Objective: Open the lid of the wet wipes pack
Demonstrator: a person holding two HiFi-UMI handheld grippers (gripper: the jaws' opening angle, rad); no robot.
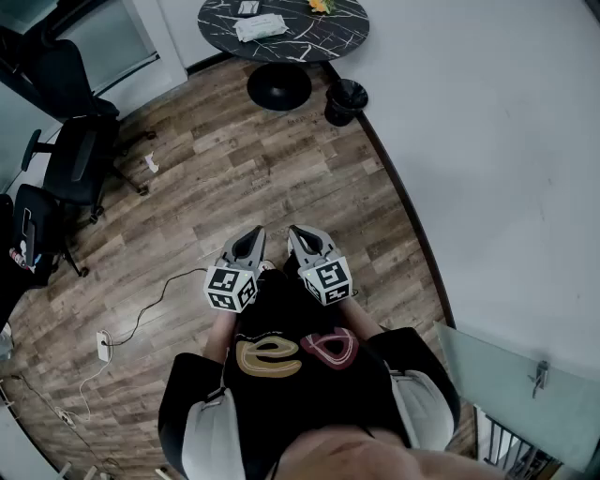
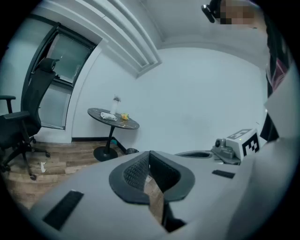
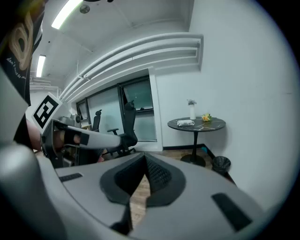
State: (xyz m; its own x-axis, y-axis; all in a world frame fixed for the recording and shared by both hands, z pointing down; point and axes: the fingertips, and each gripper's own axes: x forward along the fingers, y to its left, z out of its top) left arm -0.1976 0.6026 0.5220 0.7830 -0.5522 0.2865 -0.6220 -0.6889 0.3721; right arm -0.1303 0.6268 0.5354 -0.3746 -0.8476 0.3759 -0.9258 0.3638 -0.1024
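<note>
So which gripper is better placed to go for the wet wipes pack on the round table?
Left, marginally. The left gripper and right gripper are shut, empty, side by side, far from the round table. The wet wipes pack lies left of the tabletop's middle, nearer the left gripper's line.

Wood floor [image 1: 234,159], white wall [image 1: 487,141], round table [image 1: 319,39], office chairs [image 1: 75,159]

Ahead of you, brown plank floor [image 1: 281,178] lies open; black office chairs [image 1: 75,164] block the left edge, a small black bin [image 1: 345,100] the upper centre.
</note>
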